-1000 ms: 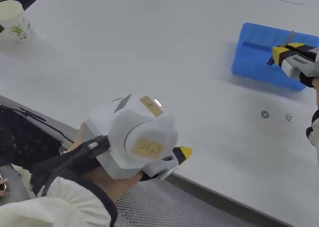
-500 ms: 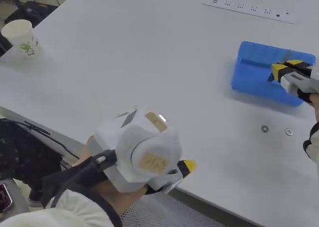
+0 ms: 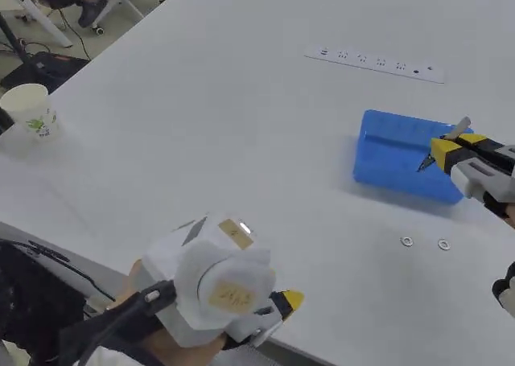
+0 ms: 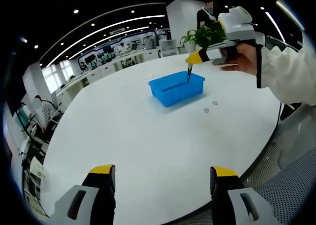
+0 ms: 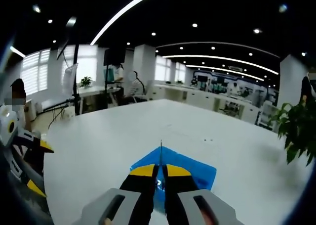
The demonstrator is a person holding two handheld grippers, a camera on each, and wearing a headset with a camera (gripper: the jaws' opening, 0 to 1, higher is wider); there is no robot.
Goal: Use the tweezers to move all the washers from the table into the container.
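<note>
The blue container (image 3: 390, 153) stands on the white table (image 3: 209, 125). My right gripper (image 3: 444, 150) hovers over its right part, shut on the tweezers (image 3: 424, 164), whose tips point down into it. Whether the tips hold a washer is too small to tell. Two washers (image 3: 407, 241) (image 3: 443, 244) lie on the table just in front of the container. In the right gripper view the tweezers (image 5: 161, 151) stick out from my shut right gripper (image 5: 161, 171) above the container (image 5: 197, 171). My left gripper (image 4: 163, 178) is open and empty at the near table edge, facing the container (image 4: 176, 87) and washers (image 4: 214, 103).
A paper cup (image 3: 28, 110) stands at the far left of the table. A white power strip (image 3: 374, 64) lies beyond the container. Beside the table on the left are chairs and cables. Other desks, people and plants (image 4: 205, 34) are in the background.
The head camera has tilted, so everything sits lower in the picture. The right gripper stays over the container with the tweezers. The left gripper stays at the near table edge.
</note>
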